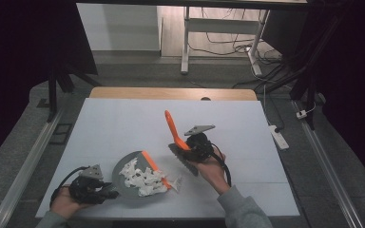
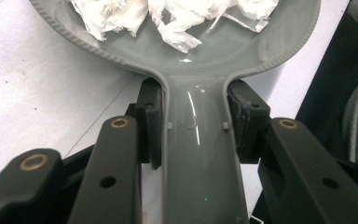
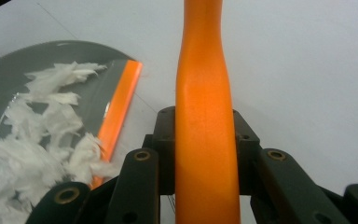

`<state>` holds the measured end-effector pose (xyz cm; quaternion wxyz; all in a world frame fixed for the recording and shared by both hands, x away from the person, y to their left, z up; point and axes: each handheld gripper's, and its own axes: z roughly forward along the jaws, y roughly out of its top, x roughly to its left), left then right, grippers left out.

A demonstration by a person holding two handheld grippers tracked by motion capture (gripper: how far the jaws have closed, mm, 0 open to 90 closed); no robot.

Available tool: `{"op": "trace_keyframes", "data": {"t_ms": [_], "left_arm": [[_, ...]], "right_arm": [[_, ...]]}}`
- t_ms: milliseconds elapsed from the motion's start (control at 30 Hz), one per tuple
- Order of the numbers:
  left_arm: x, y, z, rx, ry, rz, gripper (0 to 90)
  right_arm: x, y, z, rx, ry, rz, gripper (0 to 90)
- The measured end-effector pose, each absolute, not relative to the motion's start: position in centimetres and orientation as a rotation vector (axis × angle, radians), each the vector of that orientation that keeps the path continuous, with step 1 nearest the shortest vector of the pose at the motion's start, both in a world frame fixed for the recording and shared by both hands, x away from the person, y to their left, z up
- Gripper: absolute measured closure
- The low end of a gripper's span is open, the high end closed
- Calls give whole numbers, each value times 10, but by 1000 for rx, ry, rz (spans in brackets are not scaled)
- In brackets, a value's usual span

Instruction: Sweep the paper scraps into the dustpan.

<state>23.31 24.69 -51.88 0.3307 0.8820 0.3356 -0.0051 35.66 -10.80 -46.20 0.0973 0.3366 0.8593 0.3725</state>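
A grey dustpan (image 1: 123, 166) with an orange lip (image 1: 153, 167) lies on the white tabletop (image 1: 119, 123) near the front. White paper scraps (image 1: 142, 179) are heaped in it, and a few spill past the lip. My left gripper (image 1: 105, 192) is shut on the dustpan's handle (image 2: 198, 154), with the pan (image 2: 191, 56) and scraps (image 2: 168, 18) just ahead of the jaws. To the right of the pan, my right gripper (image 1: 190, 147) is shut on a brush's orange handle (image 3: 205, 116), which points up and away (image 1: 172, 127). The brush's dark head (image 1: 183, 160) hangs below the hand.
The tabletop's wooden far edge (image 1: 171, 93) lies beyond the white surface. A white power strip (image 1: 279, 135) sits on the floor at the right. Metal rails (image 1: 24, 171) run along both sides. A desk frame (image 1: 185, 42) and cables stand behind.
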Motion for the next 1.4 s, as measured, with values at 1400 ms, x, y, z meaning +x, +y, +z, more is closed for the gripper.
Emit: {"op": "trace_keyframes", "data": {"t_ms": [1400], "left_arm": [[216, 254, -514, 2360, 792, -36, 613]], "right_arm": [[334, -119, -480, 1035, 2579, 1037, 700]]}}
